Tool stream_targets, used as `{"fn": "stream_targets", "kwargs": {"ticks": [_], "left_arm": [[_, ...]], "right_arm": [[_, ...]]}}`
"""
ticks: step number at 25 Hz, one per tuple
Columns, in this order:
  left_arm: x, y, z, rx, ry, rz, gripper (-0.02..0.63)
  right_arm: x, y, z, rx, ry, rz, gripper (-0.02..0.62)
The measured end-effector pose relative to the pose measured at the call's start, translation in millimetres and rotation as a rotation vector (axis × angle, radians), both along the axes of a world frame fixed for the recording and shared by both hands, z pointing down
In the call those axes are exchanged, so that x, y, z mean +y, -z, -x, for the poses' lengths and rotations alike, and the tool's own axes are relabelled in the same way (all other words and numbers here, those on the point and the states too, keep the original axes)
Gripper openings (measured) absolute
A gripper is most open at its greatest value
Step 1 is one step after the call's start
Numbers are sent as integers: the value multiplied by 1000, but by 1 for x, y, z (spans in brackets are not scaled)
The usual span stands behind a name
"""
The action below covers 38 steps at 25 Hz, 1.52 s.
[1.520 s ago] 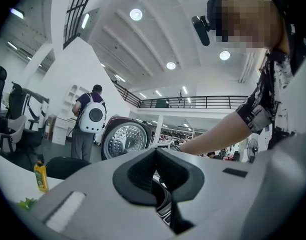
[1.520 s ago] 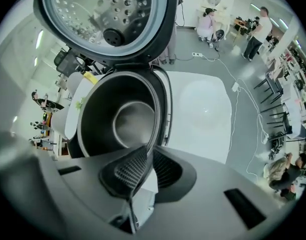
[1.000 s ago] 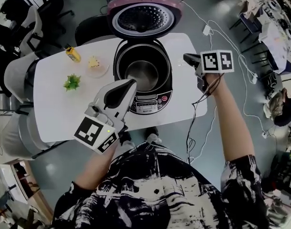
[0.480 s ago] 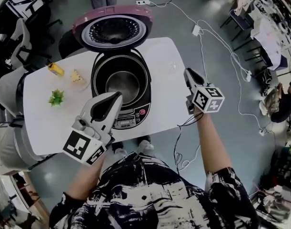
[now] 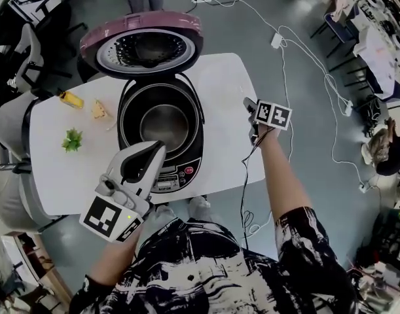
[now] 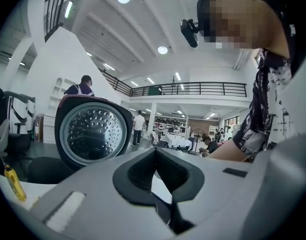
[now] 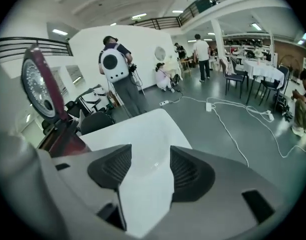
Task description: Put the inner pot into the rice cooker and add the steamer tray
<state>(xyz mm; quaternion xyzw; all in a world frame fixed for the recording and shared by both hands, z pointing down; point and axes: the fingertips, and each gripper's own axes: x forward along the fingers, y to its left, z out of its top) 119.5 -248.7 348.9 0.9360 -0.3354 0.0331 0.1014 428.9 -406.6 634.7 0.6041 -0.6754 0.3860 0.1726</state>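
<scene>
At the right edge of the white surface (image 5: pixel 219 142), the right gripper (image 5: pixel 249 103) is pointing down, its jaws apart and just now opening, with nothing held between them. The inner pot (image 5: pixel 163 124) is sitting in the rice cooker (image 5: pixel 186 167), so the steamer tray is likely next. It is probably best approached low, with the jaws straddling its rim. Only the right gripper view is showing a faint clear round shape (image 7: pixel 150 160) on the surface, possibly that tray. The left gripper (image 5: pixel 159 148) is hovering over the cooker's front, jaws together and empty.
</scene>
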Motion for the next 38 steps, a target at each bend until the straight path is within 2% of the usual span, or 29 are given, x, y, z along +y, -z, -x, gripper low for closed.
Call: {"fn": "stream_targets", "kwargs": {"ticks": [10, 12, 15, 20, 22, 26, 31, 35, 38], "left_arm": [[-18, -7, 13, -17, 68, 0, 5], [-19, -8, 18, -19, 78, 0, 5], [-19, -10, 26, -22, 97, 3, 5], [-18, -8, 34, -20, 105, 1, 5], [-17, -6, 35, -17, 103, -1, 5], [-13, -1, 37, -6, 93, -8, 5], [-3, 15, 38, 13, 67, -37, 5], [5, 27, 42, 38, 49, -61, 5], [12, 34, 50, 58, 44, -77, 5]], "right_arm": [[-32, -73, -10, 36, -74, 229, 215], [-29, -83, -11, 66, -75, 272, 184], [-26, -94, -13, 104, -89, 315, 85], [-18, -93, -14, 48, -153, 356, 11], [-12, -91, -13, 46, -146, 376, 11], [0, -77, -15, -35, -197, 365, 8], [11, -25, -30, -67, -206, 312, 8], [19, 42, -39, -72, -163, 233, 8], [30, 95, -23, -91, -84, 167, 8]]}}
